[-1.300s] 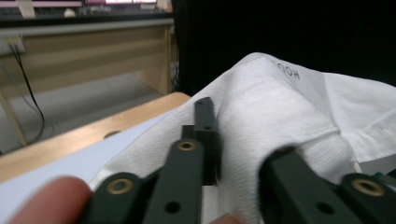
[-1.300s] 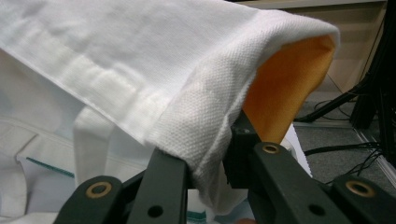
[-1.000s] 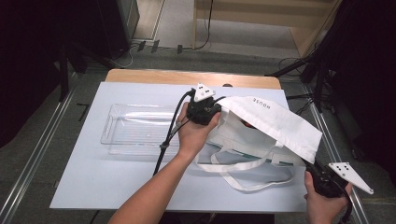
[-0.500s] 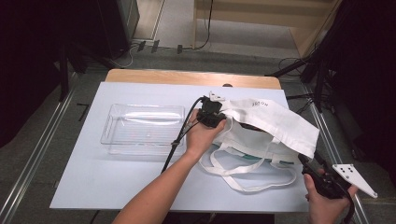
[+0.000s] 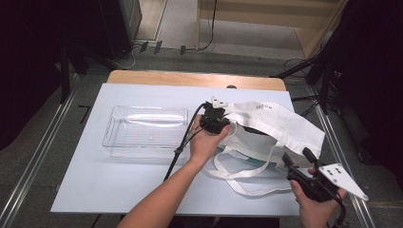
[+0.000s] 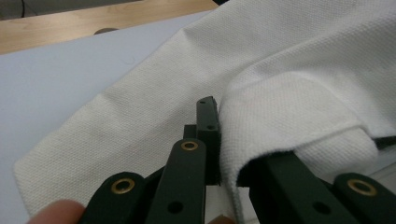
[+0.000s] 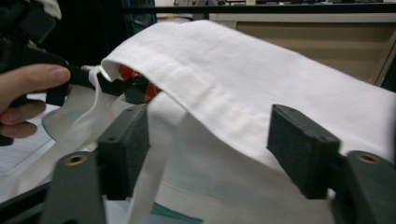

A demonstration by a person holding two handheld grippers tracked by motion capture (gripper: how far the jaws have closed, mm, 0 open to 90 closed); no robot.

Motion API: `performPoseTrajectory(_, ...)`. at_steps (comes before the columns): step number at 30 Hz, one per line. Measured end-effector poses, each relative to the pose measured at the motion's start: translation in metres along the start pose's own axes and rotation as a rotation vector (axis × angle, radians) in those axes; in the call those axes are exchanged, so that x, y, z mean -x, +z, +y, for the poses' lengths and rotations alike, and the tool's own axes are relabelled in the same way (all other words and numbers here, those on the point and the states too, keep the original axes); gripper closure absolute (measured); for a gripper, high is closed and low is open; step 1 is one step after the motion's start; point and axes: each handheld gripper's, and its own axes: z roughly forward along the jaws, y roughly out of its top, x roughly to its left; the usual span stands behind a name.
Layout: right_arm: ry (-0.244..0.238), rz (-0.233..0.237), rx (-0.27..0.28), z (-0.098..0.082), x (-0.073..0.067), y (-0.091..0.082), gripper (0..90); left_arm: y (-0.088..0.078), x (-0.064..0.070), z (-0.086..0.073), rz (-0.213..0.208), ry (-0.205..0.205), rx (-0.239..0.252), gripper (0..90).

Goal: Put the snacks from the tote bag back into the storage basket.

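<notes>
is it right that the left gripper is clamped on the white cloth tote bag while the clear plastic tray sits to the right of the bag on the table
Not quite. The clear plastic tray sits to the left of the white cloth tote bag, not the right, as the high view shows. The rest holds: the left gripper is clamped on a fold of the bag's cloth, seen in the left gripper view.

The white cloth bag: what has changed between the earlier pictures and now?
The right gripper has just been opening its jaws and let go of the white cloth bag; nothing is between them now. The left gripper, shut on the bag's edge, moved right and lowered it. The clear plastic tray stayed where it was.
</notes>
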Motion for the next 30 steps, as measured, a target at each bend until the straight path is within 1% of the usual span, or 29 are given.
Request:
performPoseTrajectory(1, -0.015, -0.017, -0.012, 0.001, -0.004, 0.007, 20.5, 0.000, 0.000, 0.000, -0.002, 0.002, 0.001, 87.4)
performPoseTrajectory(2, -0.020, -0.032, -0.022, 0.001, -0.006, 0.015, 16.1, 0.000, 0.000, 0.000, -0.006, -0.001, 0.001, 87.3)
performPoseTrajectory(4, -0.006, -0.058, -0.033, 0.003, -0.009, 0.026, 10.1, -0.002, -0.001, 0.000, -0.009, 0.002, -0.001, 86.8)
performPoseTrajectory(5, -0.008, -0.074, -0.040, 0.003, -0.011, 0.034, 5.3, -0.003, -0.001, 0.000, -0.010, 0.004, -0.003, 86.5)
performPoseTrajectory(6, -0.021, -0.091, -0.045, 0.004, -0.012, 0.039, 2.6, -0.003, -0.001, 0.000, -0.010, 0.004, -0.003, 86.2)
performPoseTrajectory(7, -0.039, -0.114, -0.055, 0.004, -0.014, 0.046, 1.9, -0.005, -0.003, -0.001, -0.015, 0.002, 0.000, 86.1)
performPoseTrajectory(8, -0.046, -0.126, -0.062, 0.003, -0.016, 0.051, 2.1, -0.006, -0.003, -0.002, -0.015, 0.006, 0.001, 86.1)
performPoseTrajectory(9, -0.061, -0.158, -0.068, 0.002, -0.017, 0.055, 6.3, -0.007, -0.003, -0.002, -0.017, 0.004, 0.004, 86.1)
performPoseTrajectory(11, -0.089, -0.224, -0.068, -0.001, -0.018, 0.057, 19.1, -0.009, -0.004, -0.004, -0.023, 0.003, 0.009, 86.0)
performPoseTrajectory(12, -0.095, -0.232, -0.069, -0.002, -0.017, 0.056, 31.2, -0.011, -0.005, -0.004, -0.028, -0.001, 0.011, 85.7)
performPoseTrajectory(13, -0.093, -0.220, -0.055, -0.003, -0.015, 0.054, 44.4, -0.012, -0.005, -0.005, -0.035, -0.001, 0.016, 84.9)
performPoseTrajectory(14, -0.086, -0.182, -0.036, -0.004, -0.013, 0.051, 58.7, -0.012, -0.005, -0.005, -0.035, -0.001, 0.016, 83.6)
performPoseTrajectory(15, -0.079, -0.155, -0.024, -0.004, -0.011, 0.049, 69.7, -0.017, -0.004, -0.007, -0.053, 0.004, 0.034, 81.5)
performPoseTrajectory(17, -0.068, -0.131, -0.010, -0.003, -0.008, 0.047, 75.5, -0.024, 0.000, -0.010, -0.053, 0.062, 0.053, 78.5)
performPoseTrajectory(18, -0.059, -0.120, -0.001, -0.003, -0.006, 0.046, 79.4, -0.028, 0.002, -0.012, -0.063, 0.080, 0.061, 75.4)
performPoseTrajectory(20, -0.044, -0.098, 0.010, 0.000, -0.002, 0.045, 83.0, -0.036, 0.001, -0.016, -0.089, 0.099, 0.076, 69.1)
performPoseTrajectory(22, -0.020, -0.078, 0.019, 0.004, 0.002, 0.045, 83.8, -0.044, 0.000, -0.018, -0.102, 0.098, 0.101, 59.6)
performPoseTrajectory(23, -0.013, -0.069, 0.022, 0.005, 0.003, 0.046, 83.9, -0.047, 0.000, -0.019, -0.113, 0.098, 0.116, 56.5)
performPoseTrajectory(25, 0.010, -0.052, 0.035, 0.009, 0.005, 0.047, 84.1, -0.054, 0.000, -0.020, -0.115, 0.108, 0.132, 47.8)
performPoseTrajectory(28, 0.028, -0.031, 0.054, 0.014, 0.006, 0.047, 84.2, -0.062, 0.003, -0.024, -0.120, 0.135, 0.137, 37.8)
performPoseTrajectory(29, 0.035, -0.030, 0.058, 0.015, 0.007, 0.046, 84.2, -0.065, 0.003, -0.025, -0.126, 0.139, 0.139, 33.0)
performPoseTrajectory(30, 0.033, -0.029, 0.062, 0.016, 0.008, 0.046, 84.2, -0.069, 0.004, -0.027, -0.139, 0.152, 0.150, 30.6)
